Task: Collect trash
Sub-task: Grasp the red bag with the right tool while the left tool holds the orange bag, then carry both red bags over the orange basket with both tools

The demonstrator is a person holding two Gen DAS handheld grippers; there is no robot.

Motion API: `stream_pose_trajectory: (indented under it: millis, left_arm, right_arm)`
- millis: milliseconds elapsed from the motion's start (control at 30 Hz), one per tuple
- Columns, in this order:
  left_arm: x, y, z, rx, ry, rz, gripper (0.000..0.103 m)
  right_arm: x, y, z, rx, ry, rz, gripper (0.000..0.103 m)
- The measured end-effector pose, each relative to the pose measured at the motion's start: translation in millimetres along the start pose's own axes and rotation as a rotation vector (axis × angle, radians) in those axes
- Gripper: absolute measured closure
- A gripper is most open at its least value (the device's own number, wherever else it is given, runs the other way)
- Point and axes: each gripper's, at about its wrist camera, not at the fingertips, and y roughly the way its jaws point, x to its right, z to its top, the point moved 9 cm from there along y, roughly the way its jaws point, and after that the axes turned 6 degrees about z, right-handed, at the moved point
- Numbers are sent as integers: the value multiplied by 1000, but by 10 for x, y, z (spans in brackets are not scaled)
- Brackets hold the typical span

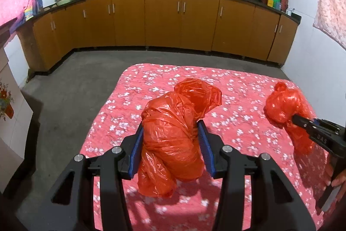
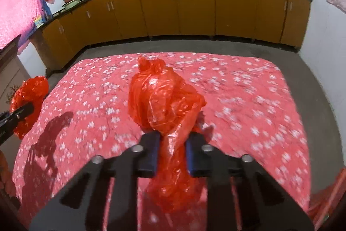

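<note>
Looking through the left wrist view, we see our left gripper (image 1: 170, 144) clamped on a stuffed red bag (image 1: 173, 133) at lower centre, its long axis running up the frame along the fingers, lifted above the flowered cloth (image 1: 134, 101). Turning to the right wrist view, our right gripper (image 2: 170, 153) has pinched shut on a second red bag (image 2: 164, 101), whose bulk lies straight ahead, so we judge each hand already has its load.
</note>
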Motion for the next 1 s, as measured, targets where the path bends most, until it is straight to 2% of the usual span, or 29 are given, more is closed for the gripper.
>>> stream_pose_trajectory:
  millis: [200,400,600,800,1000]
  left_arm:
    - [292,-196,-39,8,41,-47,55]
    - [673,-462,-95,27,82,-114,55]
    - [1075,-769,-186,52,136,-178,55]
    - [1479,-1072,-293,68,195,-242,55]
    - [1887,-1303,-433,75,249,-299,55]
  right_arm:
    - [233,-598,-267,43,72,-36,88]
    - [549,-1394,-508,125,128,-143,88]
    - [802,-2083,-775,166,179,-225,88]
    - [971,-2602,-1035,210,242,-274,88]
    - [1105,-2946,-1243,238,278,-314,88]
